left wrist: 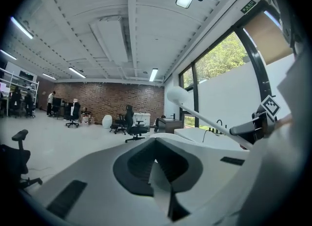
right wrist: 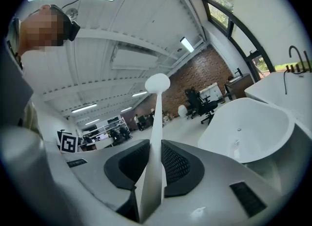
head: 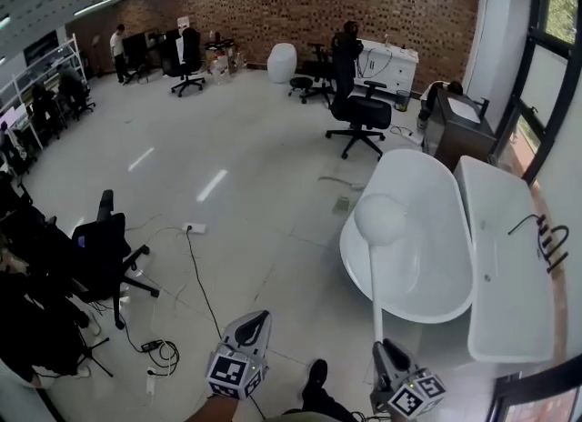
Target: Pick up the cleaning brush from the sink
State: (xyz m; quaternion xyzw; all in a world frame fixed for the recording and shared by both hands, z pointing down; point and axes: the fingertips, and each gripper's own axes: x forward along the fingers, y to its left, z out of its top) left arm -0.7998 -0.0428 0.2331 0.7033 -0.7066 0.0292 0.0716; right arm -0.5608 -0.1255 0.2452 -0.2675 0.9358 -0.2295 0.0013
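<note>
Brick wall and office chairs close off a pale floor far beyond both claws. The right claw (head: pixel 386 352) is clamped on the handle of the white cleaning brush (head: pixel 380 219), whose round head sticks out well ahead of its tips, toward a white bathtub (head: pixel 427 284). A long white sink counter (head: pixel 505 266) lies to that claw's right. The left claw (head: pixel 254 326) sits alongside, its jaws pressed together on nothing.

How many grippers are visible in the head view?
2. The left gripper is at bottom centre-left, empty; the right gripper, bottom right, grips the cleaning brush. None seems hidden.
</note>
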